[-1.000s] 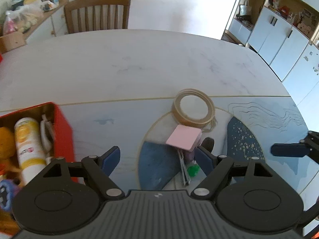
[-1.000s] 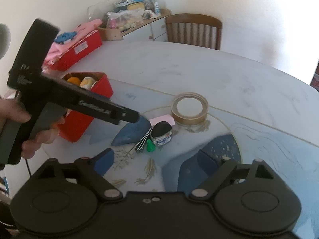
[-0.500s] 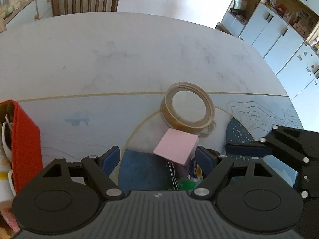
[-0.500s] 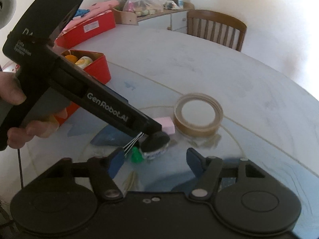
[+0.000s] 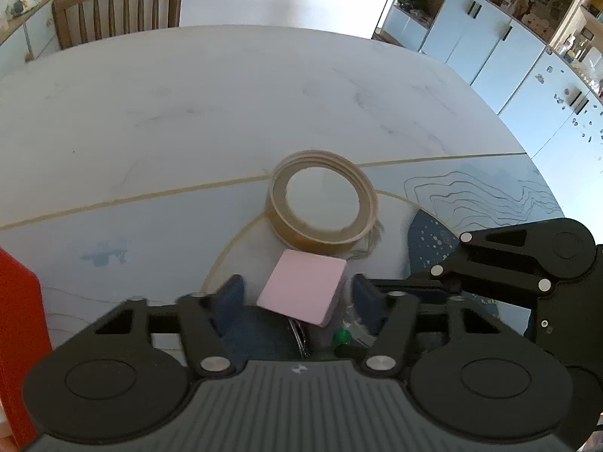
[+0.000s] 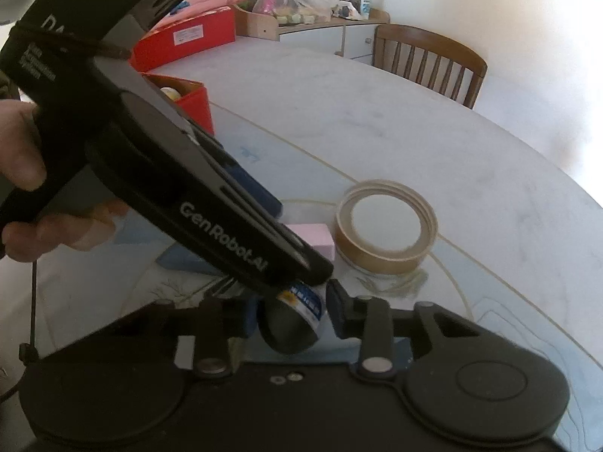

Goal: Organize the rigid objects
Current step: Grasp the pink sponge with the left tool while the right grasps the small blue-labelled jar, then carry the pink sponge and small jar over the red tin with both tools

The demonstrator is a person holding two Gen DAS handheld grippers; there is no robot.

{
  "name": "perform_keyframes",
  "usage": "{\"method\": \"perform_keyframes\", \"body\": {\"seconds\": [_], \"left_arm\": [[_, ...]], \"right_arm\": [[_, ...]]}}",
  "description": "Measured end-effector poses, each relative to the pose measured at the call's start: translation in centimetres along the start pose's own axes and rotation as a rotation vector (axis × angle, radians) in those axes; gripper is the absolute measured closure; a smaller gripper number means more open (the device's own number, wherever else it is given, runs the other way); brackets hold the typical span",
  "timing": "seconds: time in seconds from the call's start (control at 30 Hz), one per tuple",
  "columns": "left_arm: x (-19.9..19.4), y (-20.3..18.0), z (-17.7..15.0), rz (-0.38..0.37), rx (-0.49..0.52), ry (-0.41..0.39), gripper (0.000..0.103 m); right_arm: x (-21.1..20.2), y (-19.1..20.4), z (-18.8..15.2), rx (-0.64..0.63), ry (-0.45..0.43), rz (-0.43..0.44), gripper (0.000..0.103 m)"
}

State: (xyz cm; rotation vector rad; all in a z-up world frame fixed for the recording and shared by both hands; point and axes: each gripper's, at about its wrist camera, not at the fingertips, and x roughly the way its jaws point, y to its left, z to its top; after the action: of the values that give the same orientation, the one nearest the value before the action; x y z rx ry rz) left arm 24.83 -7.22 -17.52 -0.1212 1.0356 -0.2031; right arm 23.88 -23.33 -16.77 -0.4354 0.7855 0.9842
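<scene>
Pink block (image 5: 303, 292): lying tilted on the table (image 5: 188, 113), just in front of the tape roll (image 5: 301, 235), one edge propped up over some thin dark things underneath. Sitting between the fingers of the left claw (image 5: 296, 289), whose jaws have just been closing in; showing a narrow gap on either side, so standing released around the block, not pressing on it. Tape roll lying flat, near the block's far edge but apart from it. Small green cap (image 5: 342, 337) poking out beside the block's lower right corner. Small jar (image 6: 290, 324) with a dark lid and a blue-and-white label resting right between the fingers of the right claw (image 6: 292, 314), jaws there having just been closing as well; pads drawn in close to both sides of the jar, but impossible to tell whether clenching it yet. Left claw's body crossing just above the jar in the right wrist view, gripped by a hand (image 6: 22, 150). Red box (image 5: 19, 339) standing at the left edge of the table, well apart from the block.
</scene>
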Motion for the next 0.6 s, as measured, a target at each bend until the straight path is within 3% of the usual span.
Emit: {"method": "perform_keyframes", "body": {"seconds": [0.03,0.1,0.17,0.27,0.6], "left_arm": [[0.1,-0.1,0.0,0.001,0.004,0.000,0.048],[0.1,-0.1,0.1,-0.004,0.006,0.001,0.059],[0.2,-0.1,0.2,0.000,0.004,0.002,0.061],[0.1,0.0,0.1,0.009,0.002,-0.003,0.062],[-1.8,0.6,-0.1,0.003,-0.080,-0.034,0.062]], "right_arm": [[-0.1,-0.2,-0.1,0.009,-0.001,0.002,0.071],[-0.2,-0.4,-0.2,0.019,0.001,0.004,0.076],[-0.4,-0.5,-0.5,0.025,0.003,-0.001,0.082],[-0.7,-0.9,-0.9,0.051,0.007,-0.015,0.088],[-2.4,-3.2,-2.5,0.228,0.023,-0.029,0.088]]}}
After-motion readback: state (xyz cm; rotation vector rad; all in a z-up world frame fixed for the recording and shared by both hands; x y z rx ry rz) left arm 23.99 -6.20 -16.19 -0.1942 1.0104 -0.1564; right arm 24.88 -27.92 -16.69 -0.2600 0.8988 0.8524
